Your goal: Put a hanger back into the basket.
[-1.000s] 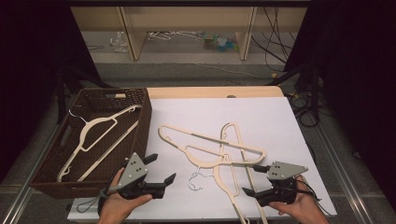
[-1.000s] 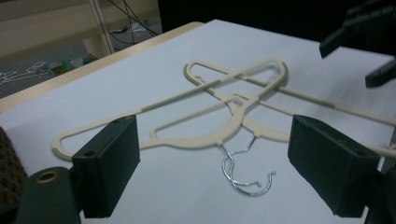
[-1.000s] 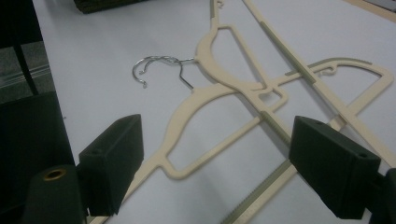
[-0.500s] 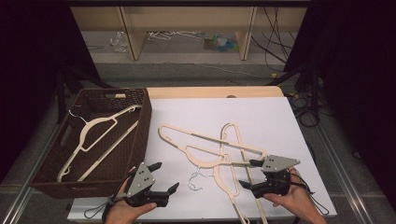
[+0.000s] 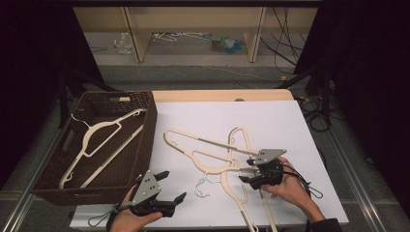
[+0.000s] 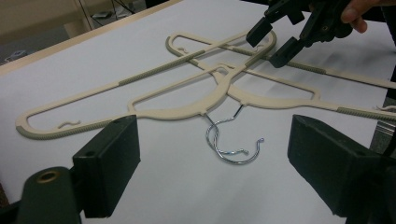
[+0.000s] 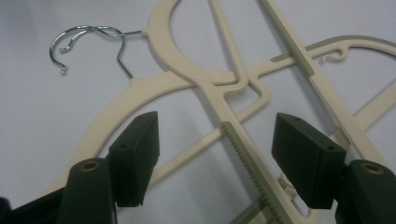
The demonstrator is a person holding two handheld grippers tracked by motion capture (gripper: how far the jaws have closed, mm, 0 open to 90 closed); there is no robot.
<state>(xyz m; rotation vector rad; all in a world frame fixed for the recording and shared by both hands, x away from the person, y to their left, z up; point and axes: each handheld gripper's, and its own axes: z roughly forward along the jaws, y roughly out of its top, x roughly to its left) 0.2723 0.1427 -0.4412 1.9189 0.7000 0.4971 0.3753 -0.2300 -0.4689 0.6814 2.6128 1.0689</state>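
Since a second ago the right gripper slides from the lower right of the frame in over the pile of cream hangers at the middle of the white table, and its jaws have just been closing a little. They are still apart, straddling a ribbed hanger bar without pressing on it, as the right gripper view shows. The left gripper has barely shifted at the lower left; its jaws stand wide and hold nothing, pointing toward the tangled wire hooks. How many hangers lie in the pile is hard to say, since they cross over each other and one runs off the bottom edge of the high view. Another cream hanger lies inside the brown basket at the left, its hook dim against the dark weave. The shelf behind the table is too blurred to read.
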